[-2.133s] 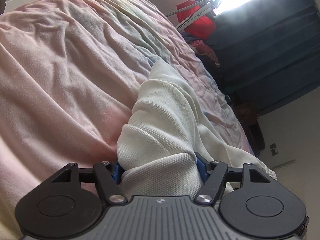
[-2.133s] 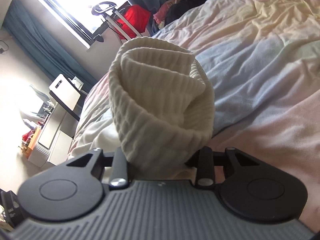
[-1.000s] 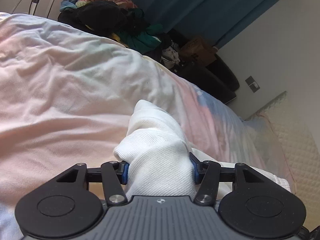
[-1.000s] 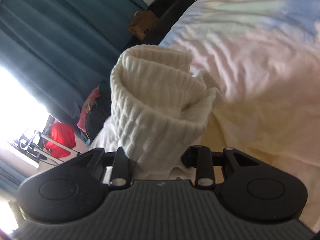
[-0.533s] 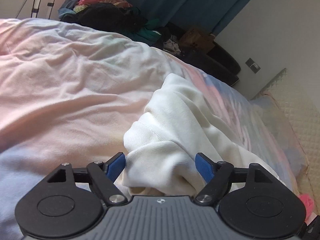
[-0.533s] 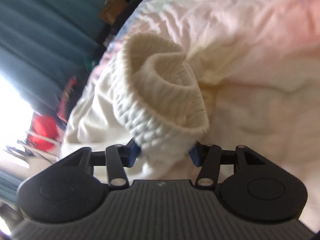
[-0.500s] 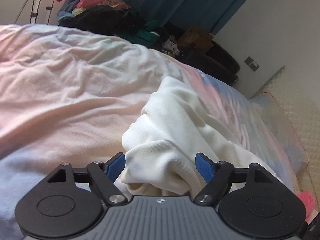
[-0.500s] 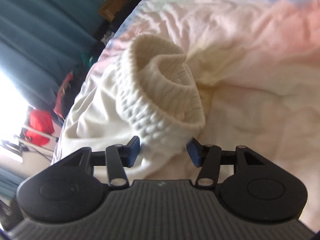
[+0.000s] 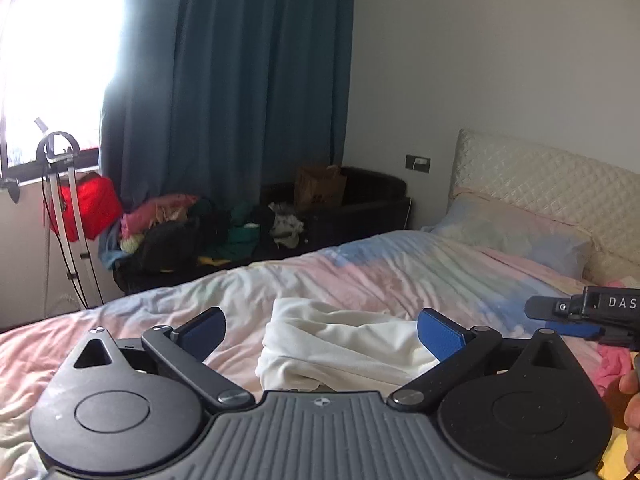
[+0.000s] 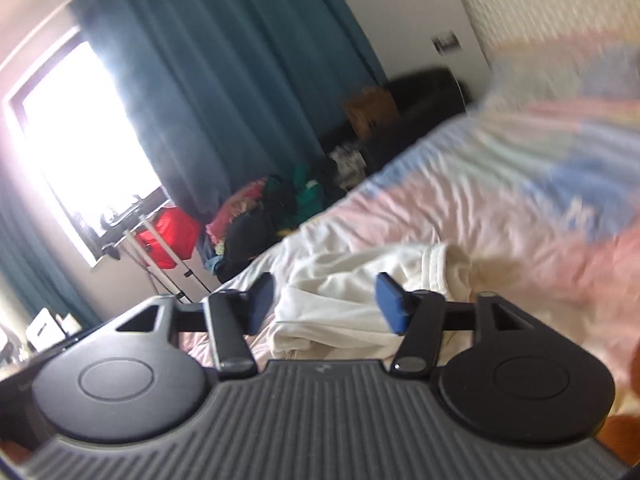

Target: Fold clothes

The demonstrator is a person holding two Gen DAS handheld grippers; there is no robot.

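Observation:
A cream white knit garment (image 9: 340, 340) lies in a loose bundle on the pastel pink and blue duvet (image 9: 400, 272). My left gripper (image 9: 322, 326) is open and lifted back from it, its blue pads wide apart with nothing between them. The same garment (image 10: 360, 292) shows in the blurred right wrist view, its ribbed edge on the right. My right gripper (image 10: 324, 298) is open above it, holding nothing. That right gripper (image 9: 576, 316) also pokes into the left wrist view at the right edge, with part of a hand (image 9: 632, 408) below it.
A pillow (image 9: 512, 236) and quilted headboard (image 9: 552, 184) are at the right. A pink cloth (image 9: 612, 364) lies on the bed near the right edge. Beyond the bed stand a clothes pile (image 9: 192, 232), a dark armchair with a box (image 9: 320, 188), teal curtains (image 9: 240, 80), and a red bag on a stand (image 9: 84, 204).
Both grippers have opened and let go of the white garment, which now rests on the duvet. Both have pulled back and tilted up, so the room is in view.

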